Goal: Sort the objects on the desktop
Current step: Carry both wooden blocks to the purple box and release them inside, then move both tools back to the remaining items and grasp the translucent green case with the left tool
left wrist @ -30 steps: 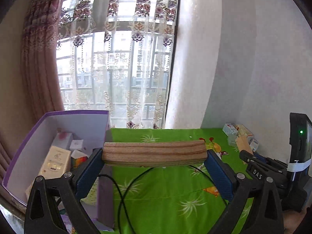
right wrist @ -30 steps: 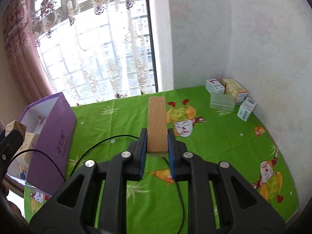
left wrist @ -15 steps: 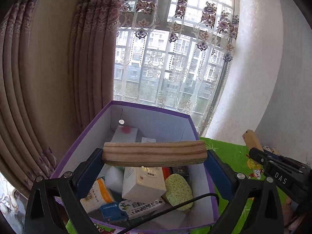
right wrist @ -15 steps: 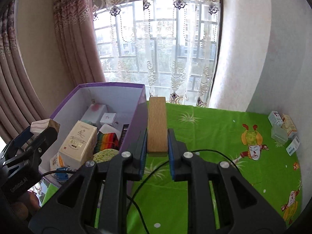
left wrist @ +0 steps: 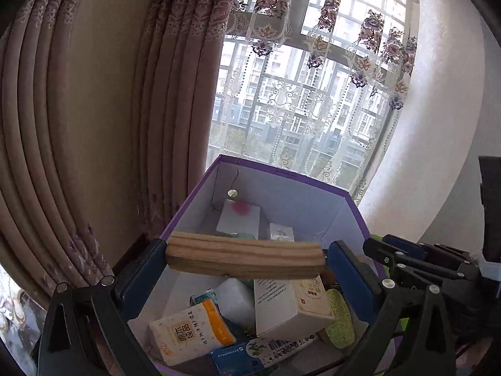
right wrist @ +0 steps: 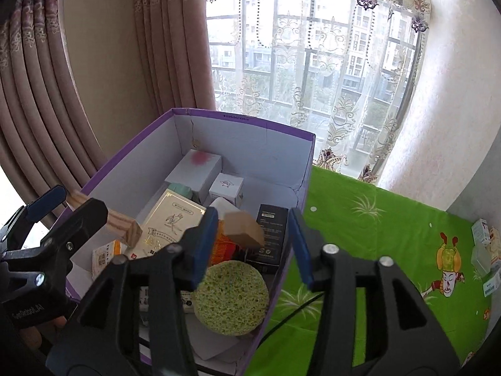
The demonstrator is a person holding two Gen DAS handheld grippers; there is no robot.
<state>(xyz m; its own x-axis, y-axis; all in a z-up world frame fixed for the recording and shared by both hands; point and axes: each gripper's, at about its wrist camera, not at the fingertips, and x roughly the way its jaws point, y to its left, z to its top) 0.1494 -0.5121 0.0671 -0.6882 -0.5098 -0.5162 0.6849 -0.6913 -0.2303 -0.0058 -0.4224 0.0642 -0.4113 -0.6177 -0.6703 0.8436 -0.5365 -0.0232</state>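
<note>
My left gripper (left wrist: pixel 247 247) hovers over the open purple box (left wrist: pixel 281 174). A long wooden block (left wrist: pixel 244 258) lies crosswise between its blue fingers, tilted a little, blurred, with a narrow gap at its right end. In the right wrist view my right gripper (right wrist: pixel 253 216) stands open above the same purple box (right wrist: pixel 250 122). A second, smaller wooden block (right wrist: pixel 244 228) is loose and blurred between its fingers, touching neither. The left gripper (right wrist: pixel 78 200) and its block (right wrist: pixel 122 230) show at the left edge.
The box holds several cartons, a tissue pack (left wrist: pixel 191 335) and a round green sponge (right wrist: pixel 230 297). A green printed cloth (right wrist: pixel 375 235) covers the table to the right, with small boxes (right wrist: pixel 482 241) by the wall. A black cable (right wrist: pixel 291 313) trails there. Curtains hang behind.
Both grippers swung left from the green cloth to above the purple box. The right gripper opened and let go of its block. The left block has come loose and tilted.
</note>
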